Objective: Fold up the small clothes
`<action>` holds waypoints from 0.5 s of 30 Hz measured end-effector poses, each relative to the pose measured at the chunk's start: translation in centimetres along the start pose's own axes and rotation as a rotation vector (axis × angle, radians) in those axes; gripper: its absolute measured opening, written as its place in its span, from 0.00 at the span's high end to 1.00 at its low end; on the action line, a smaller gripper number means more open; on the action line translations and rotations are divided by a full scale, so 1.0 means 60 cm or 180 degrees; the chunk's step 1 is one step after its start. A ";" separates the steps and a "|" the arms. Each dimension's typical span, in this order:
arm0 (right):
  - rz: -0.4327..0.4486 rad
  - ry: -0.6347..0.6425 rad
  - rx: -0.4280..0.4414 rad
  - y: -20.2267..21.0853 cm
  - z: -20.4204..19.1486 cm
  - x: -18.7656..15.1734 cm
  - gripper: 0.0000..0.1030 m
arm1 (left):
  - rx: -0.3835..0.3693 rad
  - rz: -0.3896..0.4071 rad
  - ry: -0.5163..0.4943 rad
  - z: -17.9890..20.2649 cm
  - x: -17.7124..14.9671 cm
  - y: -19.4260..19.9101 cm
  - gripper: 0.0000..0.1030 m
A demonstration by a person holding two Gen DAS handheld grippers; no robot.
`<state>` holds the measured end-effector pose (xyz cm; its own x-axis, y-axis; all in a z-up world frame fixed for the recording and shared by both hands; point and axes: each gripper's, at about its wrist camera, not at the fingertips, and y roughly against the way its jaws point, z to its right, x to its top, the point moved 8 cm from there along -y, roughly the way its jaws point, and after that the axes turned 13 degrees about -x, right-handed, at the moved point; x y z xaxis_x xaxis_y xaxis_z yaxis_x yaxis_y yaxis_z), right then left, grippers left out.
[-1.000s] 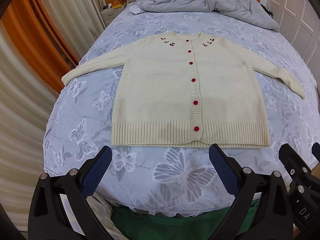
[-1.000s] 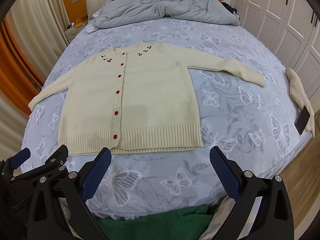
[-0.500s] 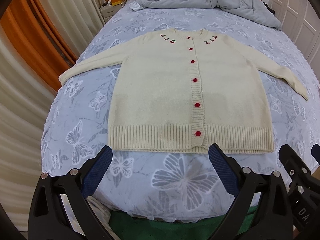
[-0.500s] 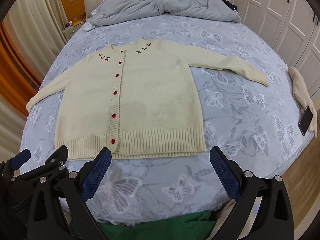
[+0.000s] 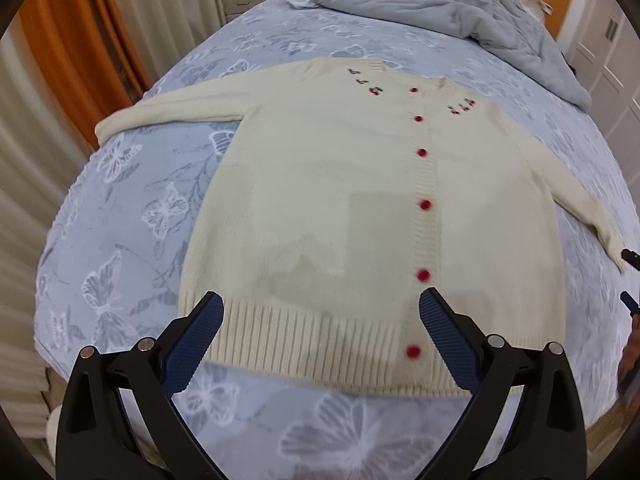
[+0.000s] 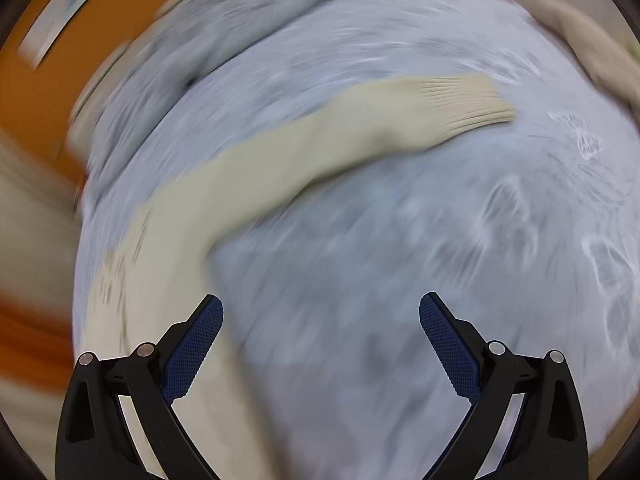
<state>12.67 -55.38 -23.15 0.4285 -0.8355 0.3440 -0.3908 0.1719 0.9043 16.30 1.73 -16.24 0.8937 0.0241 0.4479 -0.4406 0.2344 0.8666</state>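
Both grippers, left gripper (image 5: pixel 321 334) and right gripper (image 6: pixel 321 334), released: pinch the cream knitted cardigan (image 5: pixel 360 208) sleeve cuff (image 6: pixel 472 100) at one o'clock, fold inward flat.

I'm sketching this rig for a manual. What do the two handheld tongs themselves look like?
Both look alike. The left tongs and right tongs each have two matte black arms with cut-out openings, ending in flat dark-blue fingers with a fine dotted grip texture. Round silver pivot pins sit along each arm. No cables, printed markings or sleeves are visible.
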 end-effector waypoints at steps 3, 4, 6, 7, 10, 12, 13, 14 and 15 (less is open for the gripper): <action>-0.0139 -0.0551 0.0147 -0.069 0.040 0.072 0.10 | 0.0024 -0.0004 0.0089 -0.014 0.007 -0.027 0.07; -0.0179 -0.0746 0.0175 -0.092 0.050 0.090 0.14 | 0.0026 -0.0011 0.0113 -0.016 0.008 -0.034 0.06; -0.0180 -0.0945 0.0240 -0.119 0.059 0.120 0.15 | 0.0032 -0.0041 0.0147 -0.021 0.008 -0.050 0.06; -0.0156 -0.0997 0.0250 -0.125 0.061 0.126 0.15 | 0.0041 -0.0057 0.0155 -0.022 0.009 -0.059 0.06; 0.0025 -0.1026 0.0230 -0.135 0.054 0.155 0.31 | 0.0084 -0.0095 0.0129 -0.024 0.009 -0.074 0.06; -0.0016 -0.0941 0.0202 -0.145 0.036 0.163 0.76 | 0.0110 -0.0106 0.0119 -0.026 0.011 -0.085 0.06; 0.0008 -0.0911 0.0196 -0.142 0.024 0.169 0.90 | 0.0106 -0.0111 0.0122 -0.027 0.012 -0.088 0.06; 0.0152 -0.0878 0.0283 -0.123 0.003 0.180 0.90 | 0.0100 -0.0116 0.0131 -0.028 0.013 -0.092 0.06; 0.0266 -0.0816 0.0411 -0.101 -0.020 0.187 0.90 | 0.0092 -0.0116 0.0143 -0.029 0.014 -0.094 0.06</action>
<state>20.82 -65.19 -24.50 0.1773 -0.9286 0.3260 -0.5236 0.1914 0.8302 19.69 2.13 -21.13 0.9118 0.0597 0.4062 -0.4093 0.2078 0.8884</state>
